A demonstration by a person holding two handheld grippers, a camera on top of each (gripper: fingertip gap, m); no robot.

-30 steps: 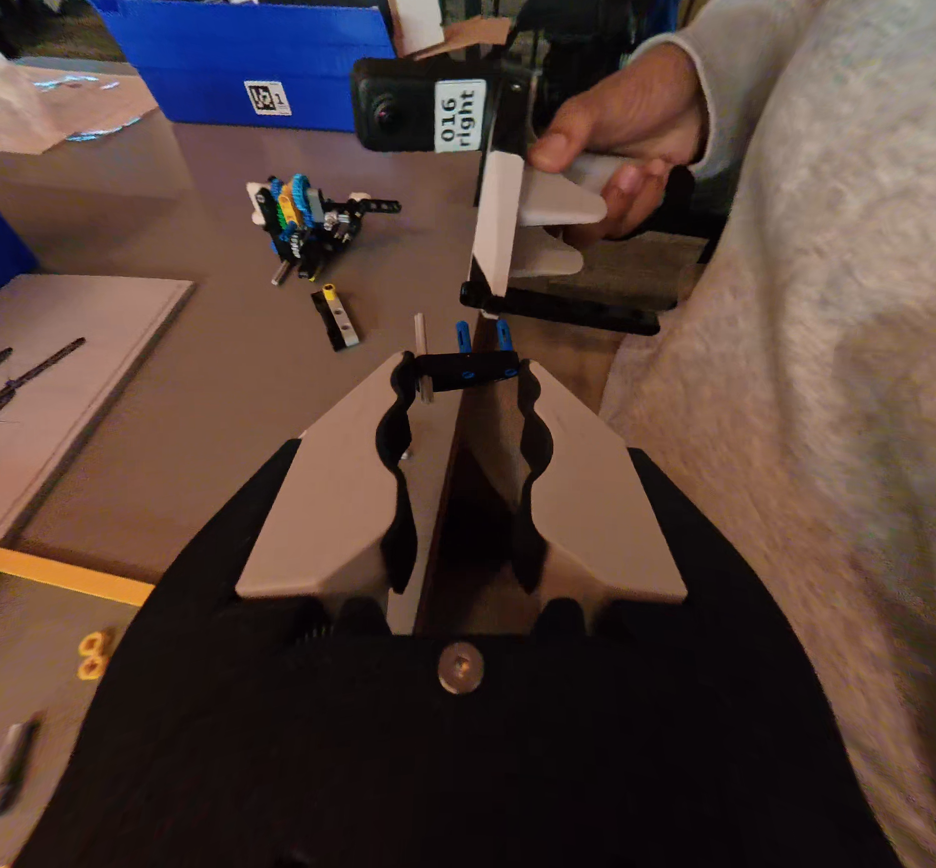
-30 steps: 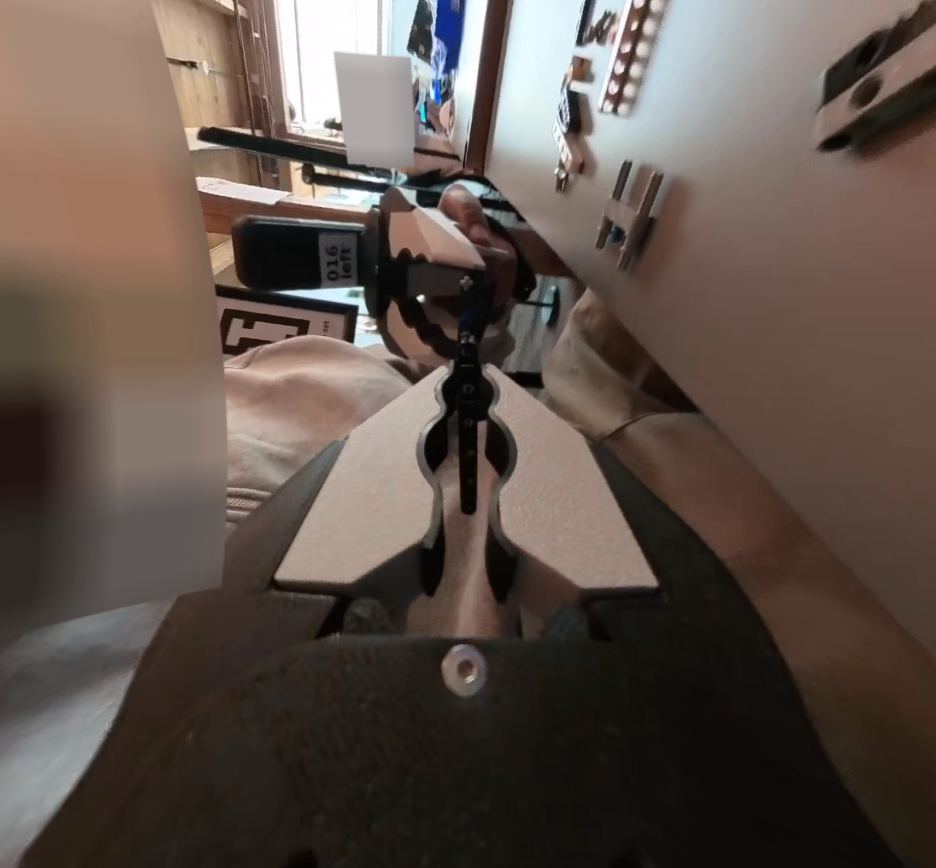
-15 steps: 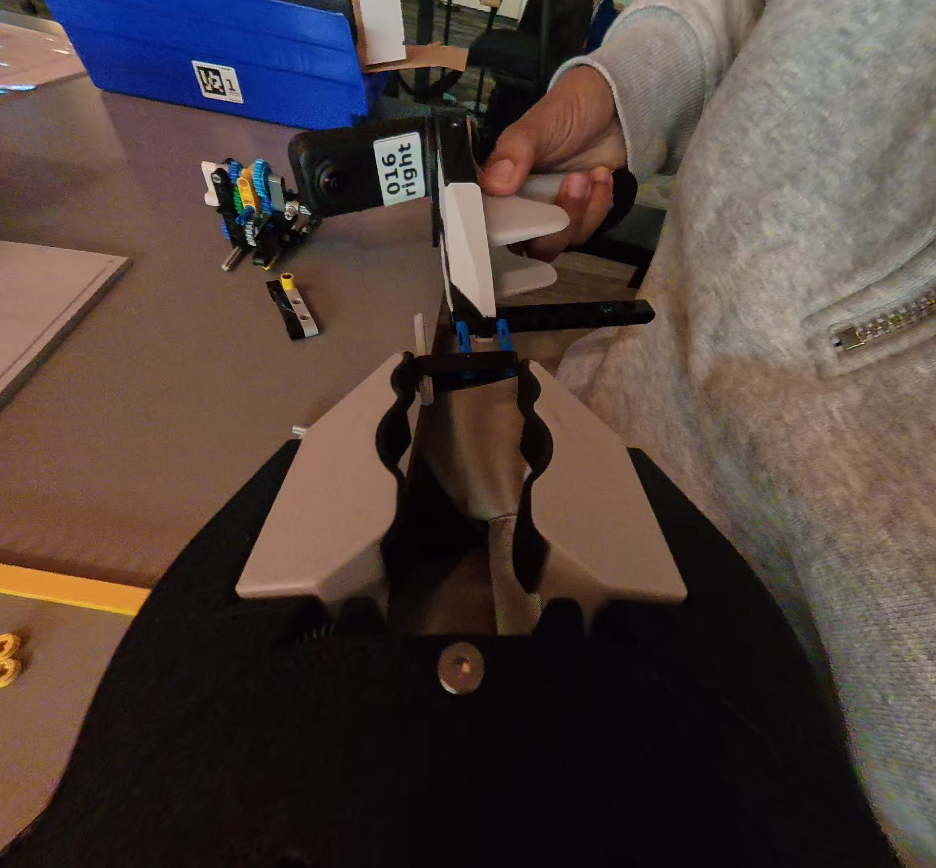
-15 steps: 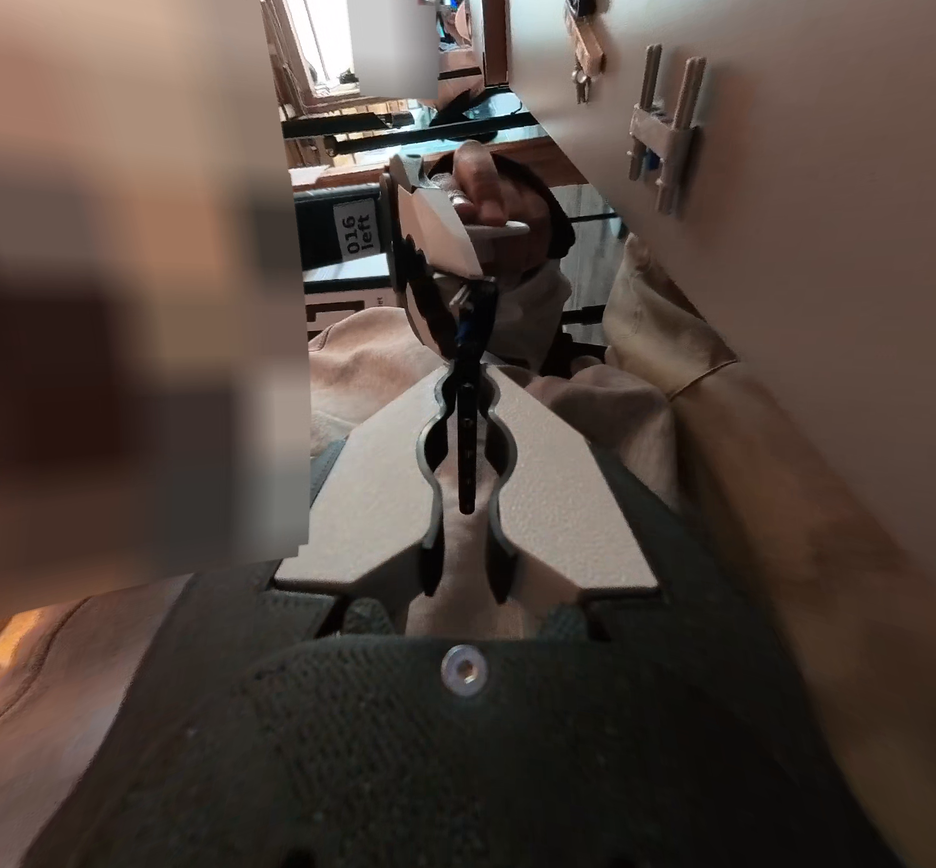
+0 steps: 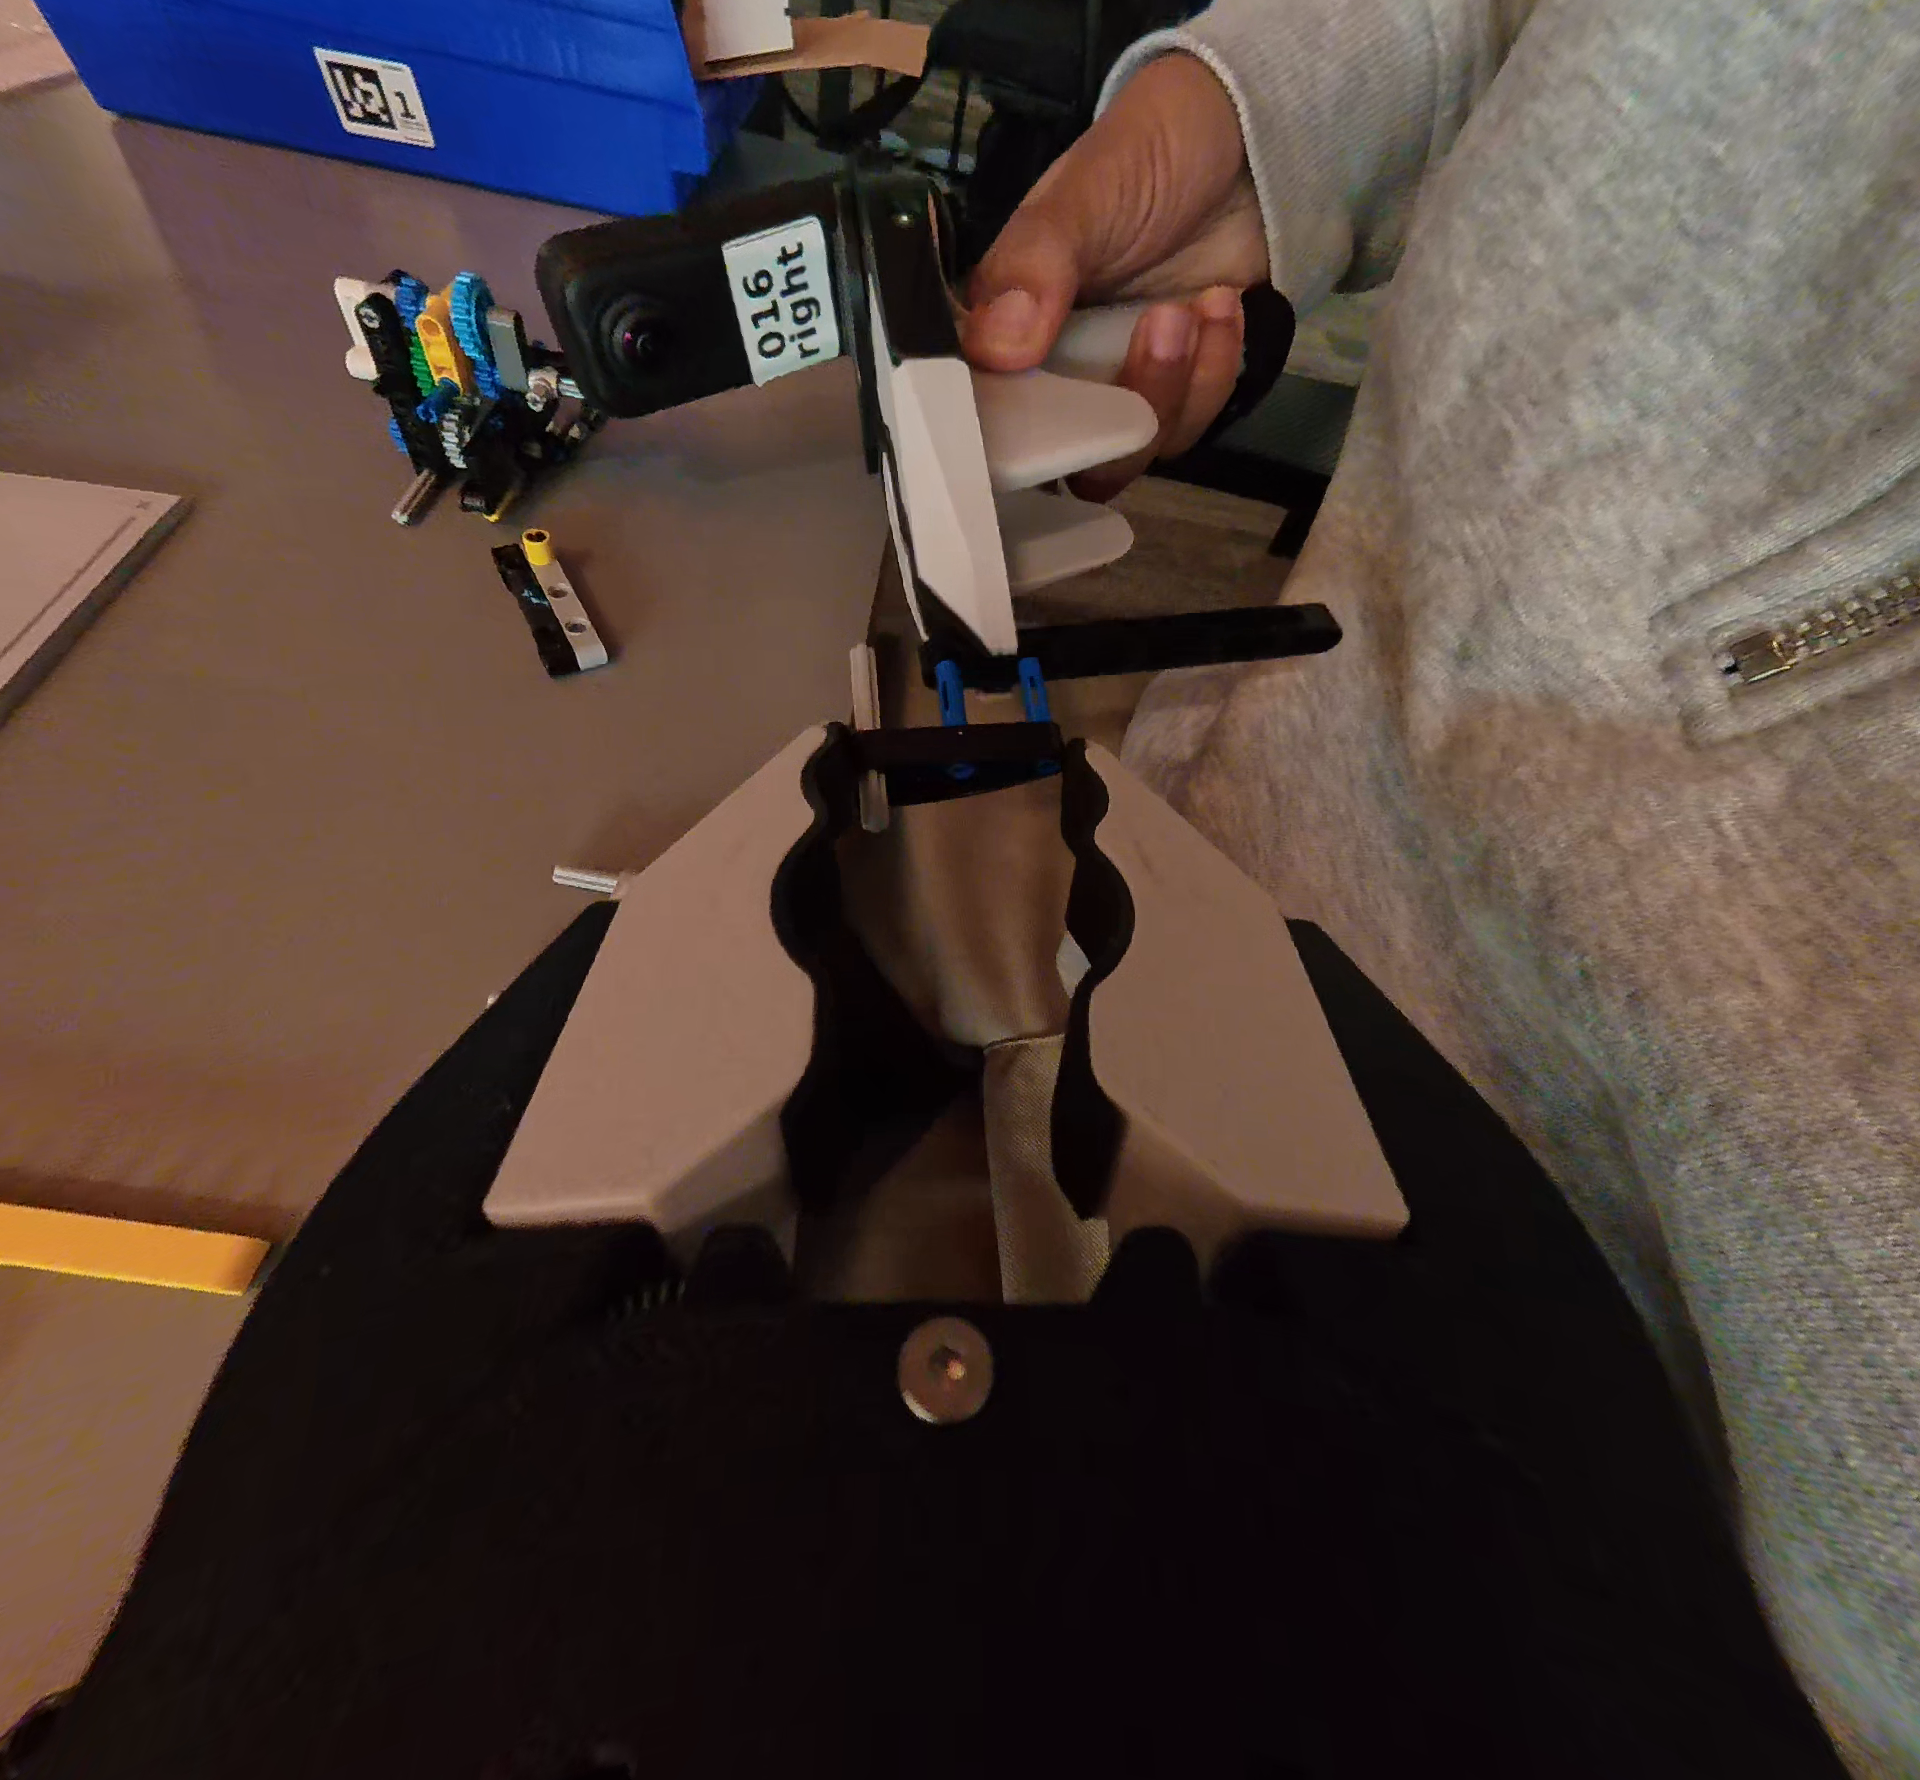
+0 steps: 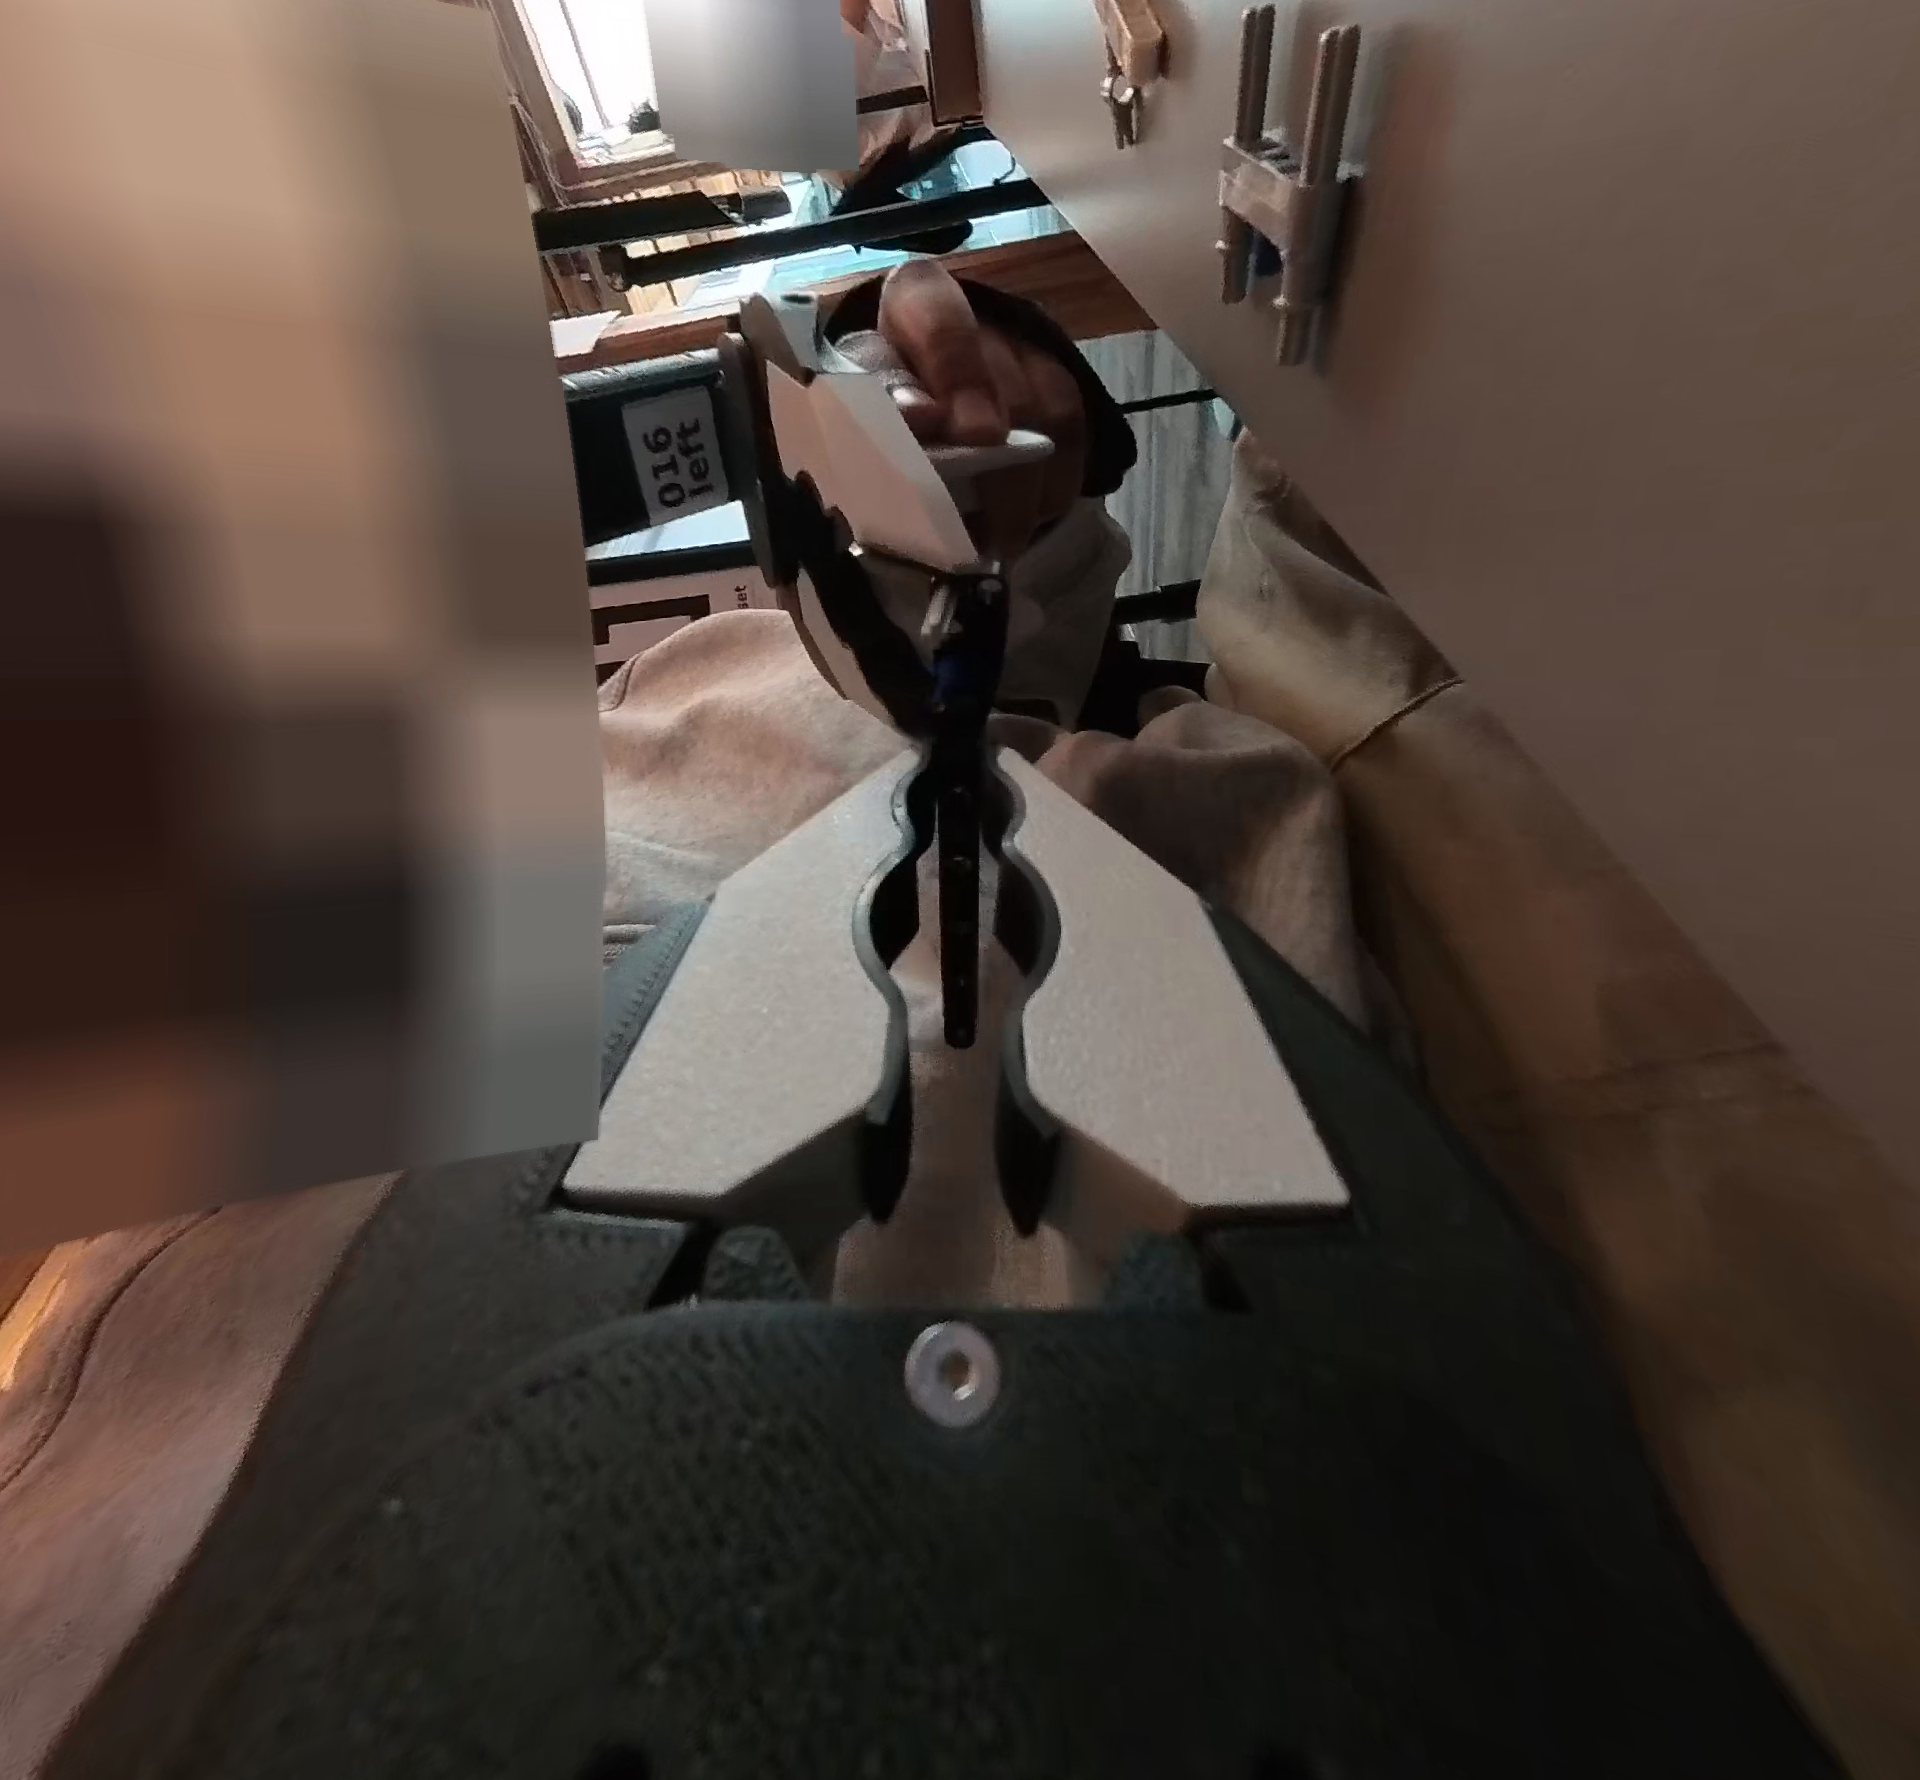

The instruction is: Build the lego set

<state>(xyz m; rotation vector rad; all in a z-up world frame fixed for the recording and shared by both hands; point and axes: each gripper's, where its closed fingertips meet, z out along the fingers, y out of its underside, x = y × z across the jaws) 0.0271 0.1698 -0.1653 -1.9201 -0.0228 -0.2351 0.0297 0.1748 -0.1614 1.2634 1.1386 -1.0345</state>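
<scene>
- My left tool [image 5: 956, 764] pinches a short black beam [image 5: 961, 762] crosswise at its fingertips, with two blue pins [image 5: 987, 689] standing up from it and a pale grey axle [image 5: 865, 743] at its left end.
- My right tool [image 6: 958, 785] is pressed onto a long black beam [image 6: 957, 899], which runs lengthwise between its fingers; in the left wrist view that beam [image 5: 1174, 634] sticks out level toward my grey sleeve [image 5: 1351, 89].
- The long beam sits on the tops of the blue pins, just above the short beam; I cannot tell how far the pins are seated.
- My right hand [image 5: 1122, 265] grips the right tool's handle.
- On the brown worktop [image 5: 260, 795] stand a many-coloured partly built assembly [image 5: 457, 380] and, nearer, a small black-and-grey piece with a yellow pin [image 5: 551, 603]; a loose grey pin [image 5: 587, 880] lies close to my left tool.
- A blue bin [image 5: 364, 16] stands at the far edge.
</scene>
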